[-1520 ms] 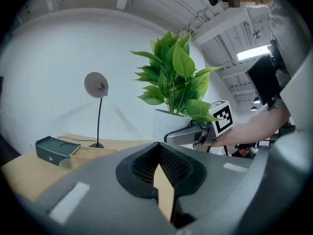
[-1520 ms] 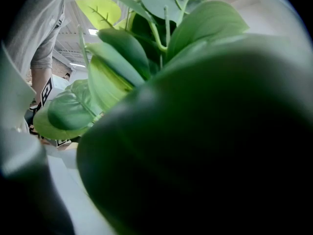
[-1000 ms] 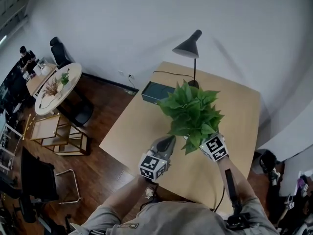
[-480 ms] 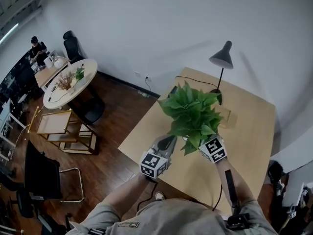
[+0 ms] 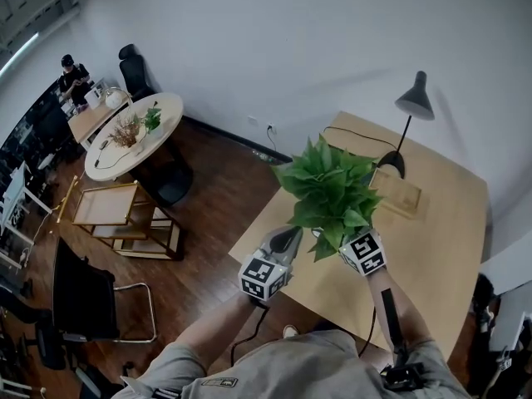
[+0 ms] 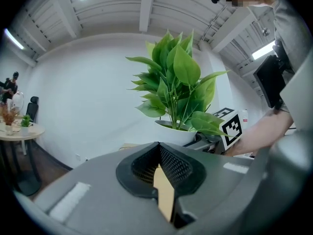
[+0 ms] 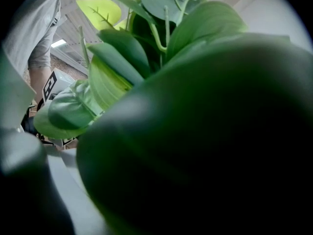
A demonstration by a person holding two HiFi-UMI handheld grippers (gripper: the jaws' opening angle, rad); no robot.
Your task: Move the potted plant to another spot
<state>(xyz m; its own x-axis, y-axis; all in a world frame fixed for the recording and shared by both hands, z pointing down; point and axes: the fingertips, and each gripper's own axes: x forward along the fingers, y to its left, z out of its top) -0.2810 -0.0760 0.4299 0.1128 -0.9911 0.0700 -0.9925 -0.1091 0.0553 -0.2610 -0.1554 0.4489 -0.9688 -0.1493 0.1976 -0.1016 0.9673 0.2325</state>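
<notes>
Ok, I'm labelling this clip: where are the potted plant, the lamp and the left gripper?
potted plant (image 5: 328,191): head view, leaves.
lamp (image 5: 416,100): head view, shade.
left gripper (image 5: 293,233): head view, between its fingers.

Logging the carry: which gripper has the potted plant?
The right gripper: the potted plant rises from it, while the left gripper has its fingers together, empty.

Left gripper jaws together, right gripper alongside (jaws obscured), forearms extended
</notes>
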